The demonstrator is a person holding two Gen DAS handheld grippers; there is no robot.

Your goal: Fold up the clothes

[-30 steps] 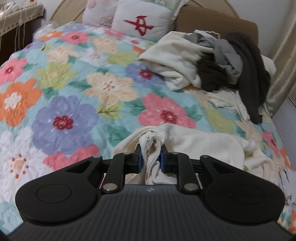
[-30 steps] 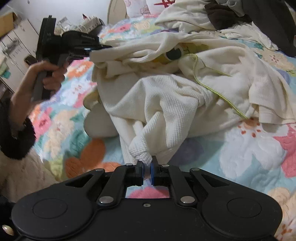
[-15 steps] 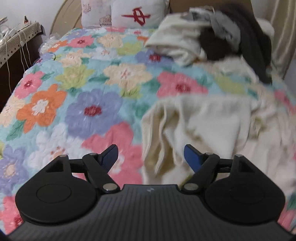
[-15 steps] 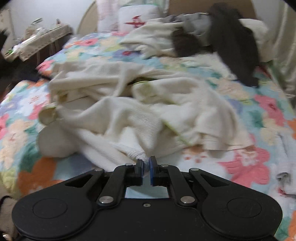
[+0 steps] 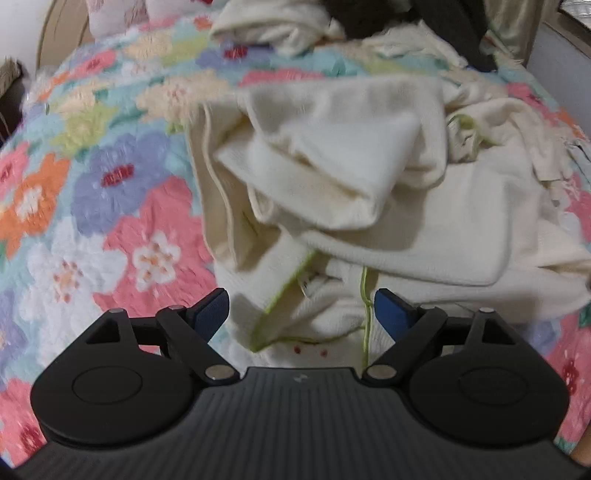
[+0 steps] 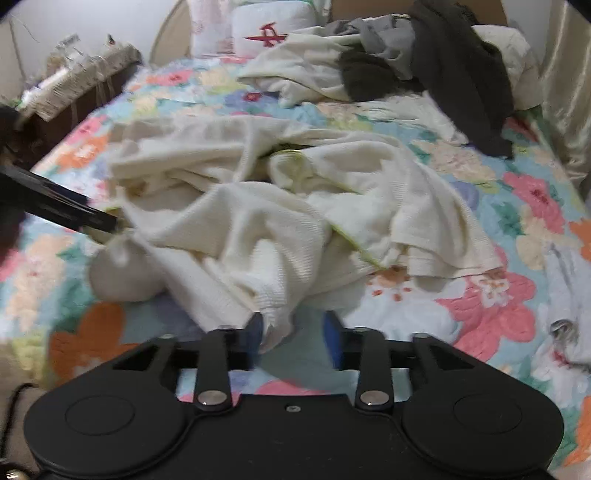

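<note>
1. we find the left gripper (image 5: 301,308) tipped steeply down over the bed (image 5: 110,206), its blue fingers (image 5: 208,308) set wide and opening further. the cream garment (image 5: 369,192) lies below and between them, with no pad pressing on it.

2. in the right wrist view, the left gripper (image 6: 92,219) enters from the left edge as a dark bar, its tip at the left edge of the cream garment (image 6: 295,206). we cannot tell from this view whether it touches the cloth.

3. we find the right gripper (image 6: 293,334) also pitched downward, at the near edge of the garment. its fingers (image 6: 255,330) are parting, about half spread. a ribbed cuff (image 6: 275,321) of the garment hangs against the left finger; the right finger stands clear of it, so nothing is gripped.

4. the cream garment lies crumpled in the middle of the bed on a floral quilt (image 6: 517,295), with a thin yellow-green trim (image 5: 364,306) showing along some edges. one rounded fold bulges out at its left side in the right wrist view.

5. a heap of other clothes (image 6: 424,62), cream, grey and dark brown, lies farther back toward the head of the bed, apart from the cream garment.

6. a white pillow with a red mark (image 6: 269,35) stands at the head of the bed, beside the heap.

7. both views are blurred in parts; fine detail of the cloth is unclear.
</note>
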